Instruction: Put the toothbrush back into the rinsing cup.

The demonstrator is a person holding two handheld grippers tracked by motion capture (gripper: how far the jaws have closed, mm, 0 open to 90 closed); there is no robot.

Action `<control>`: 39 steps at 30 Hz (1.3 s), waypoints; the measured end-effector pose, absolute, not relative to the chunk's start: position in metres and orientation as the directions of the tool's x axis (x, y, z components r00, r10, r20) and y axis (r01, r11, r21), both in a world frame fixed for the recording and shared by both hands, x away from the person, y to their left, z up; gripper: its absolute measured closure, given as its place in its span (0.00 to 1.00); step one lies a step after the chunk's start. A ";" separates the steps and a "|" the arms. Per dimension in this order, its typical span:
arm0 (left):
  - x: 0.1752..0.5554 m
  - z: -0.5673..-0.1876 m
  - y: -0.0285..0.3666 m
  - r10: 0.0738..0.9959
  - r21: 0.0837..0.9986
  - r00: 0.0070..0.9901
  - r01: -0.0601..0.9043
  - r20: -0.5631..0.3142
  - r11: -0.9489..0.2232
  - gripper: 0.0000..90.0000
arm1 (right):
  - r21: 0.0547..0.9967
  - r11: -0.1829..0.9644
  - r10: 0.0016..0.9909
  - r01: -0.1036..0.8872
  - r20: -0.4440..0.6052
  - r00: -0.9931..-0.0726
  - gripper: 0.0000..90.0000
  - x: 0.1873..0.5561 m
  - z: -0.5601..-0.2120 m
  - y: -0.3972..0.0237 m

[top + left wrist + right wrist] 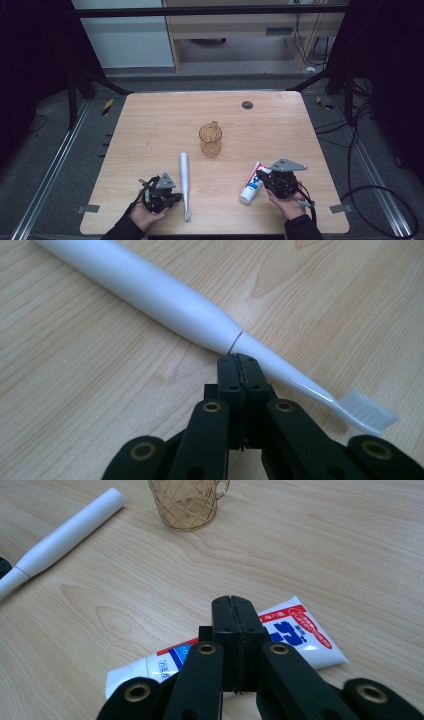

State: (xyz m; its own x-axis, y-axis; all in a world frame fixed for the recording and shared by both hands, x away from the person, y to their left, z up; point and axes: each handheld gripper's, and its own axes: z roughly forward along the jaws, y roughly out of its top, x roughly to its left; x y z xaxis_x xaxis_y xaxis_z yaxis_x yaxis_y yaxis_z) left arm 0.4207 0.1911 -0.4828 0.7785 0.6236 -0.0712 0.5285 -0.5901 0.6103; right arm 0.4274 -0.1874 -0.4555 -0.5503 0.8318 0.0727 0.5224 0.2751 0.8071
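Clenched empty, left tool (239, 360) noses the toothbrush (165, 305); right tool (235, 605), also clenched, overhangs the toothpaste (295, 635). Unclench before straddling the neck.

The light wooden table (150, 130) is bright, but the room around it is very dark. Shadows are soft. The long white plastic toothbrush (165, 300) has a gentle shine. Close up, its bristles and the black jaws look blurry.

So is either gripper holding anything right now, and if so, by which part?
Nothing is held. Both pairs of jaws are shut on nothing: the left gripper sits by the toothbrush, the right gripper over the toothpaste tube.
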 end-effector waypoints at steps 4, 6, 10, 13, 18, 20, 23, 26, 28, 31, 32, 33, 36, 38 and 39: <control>0.423 -0.483 0.187 0.626 0.624 0.776 0.526 -0.075 -0.578 0.99 | 0.807 0.272 0.835 0.524 0.074 -0.546 1.00 0.428 -0.456 -0.188; 0.424 -0.482 0.185 0.621 0.624 0.780 0.522 -0.075 -0.581 0.99 | 0.807 0.274 0.836 0.523 0.069 -0.544 1.00 0.428 -0.456 -0.189; 0.426 -0.482 0.182 0.617 0.631 0.784 0.514 -0.070 -0.581 0.99 | 0.806 0.265 0.839 0.529 0.078 -0.539 1.00 0.429 -0.456 -0.190; 0.427 -0.482 0.179 0.614 0.635 0.787 0.506 -0.064 -0.584 0.99 | 0.806 0.265 0.839 0.529 0.077 -0.538 1.00 0.429 -0.456 -0.191; 0.426 -0.481 0.178 0.613 0.643 0.788 0.502 -0.064 -0.579 0.99 | 0.808 0.262 0.841 0.527 0.077 -0.536 1.00 0.429 -0.456 -0.192; 0.427 -0.477 0.181 0.617 0.655 0.784 0.502 -0.068 -0.565 0.99 | 0.809 0.260 0.842 0.527 0.077 -0.533 1.00 0.429 -0.455 -0.193; 0.431 -0.468 0.186 0.633 0.686 0.772 0.492 -0.058 -0.536 0.99 | 0.810 0.254 0.846 0.528 0.078 -0.527 1.00 0.429 -0.455 -0.194; 0.439 -0.455 0.192 0.657 0.707 0.753 0.480 -0.027 -0.520 0.99 | 0.813 0.257 0.850 0.523 0.067 -0.522 1.00 0.429 -0.455 -0.195; 0.450 -0.442 0.199 0.683 0.722 0.731 0.474 -0.003 -0.504 0.99 | 0.811 0.257 0.855 0.525 0.062 -0.515 1.00 0.429 -0.454 -0.196; 0.463 -0.434 0.201 0.707 0.734 0.707 0.473 0.014 -0.487 0.99 | 0.811 0.256 0.858 0.525 0.060 -0.511 1.00 0.430 -0.455 -0.197; 0.469 -0.433 0.201 0.713 0.733 0.701 0.476 0.017 -0.486 0.99 | 0.811 0.259 0.861 0.525 0.053 -0.506 1.00 0.430 -0.455 -0.197; 0.469 -0.433 0.201 0.713 0.733 0.701 0.476 0.017 -0.486 0.99 | 0.811 0.259 0.861 0.525 0.053 -0.506 1.00 0.430 -0.455 -0.197; 0.491 -0.435 0.198 0.729 0.723 0.684 0.492 0.023 -0.485 0.99 | 0.809 0.263 0.870 0.526 0.037 -0.492 1.00 0.429 -0.454 -0.199; 0.496 -0.436 0.197 0.729 0.720 0.684 0.496 0.020 -0.485 0.99 | 0.810 0.264 0.872 0.524 0.033 -0.489 1.00 0.429 -0.454 -0.200; 0.501 -0.438 0.196 0.729 0.723 0.684 0.495 0.019 -0.483 0.99 | 0.811 0.263 0.874 0.522 0.029 -0.485 1.00 0.429 -0.454 -0.201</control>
State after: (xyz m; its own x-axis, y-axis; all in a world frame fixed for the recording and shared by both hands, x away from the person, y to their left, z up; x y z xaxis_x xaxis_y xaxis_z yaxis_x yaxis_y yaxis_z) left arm 0.5005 0.1958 -0.4380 0.6838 0.7294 0.0191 0.4947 -0.4827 0.7227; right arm 0.4291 -0.2010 -0.4539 -0.4849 0.8741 0.0292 0.5222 0.2626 0.8114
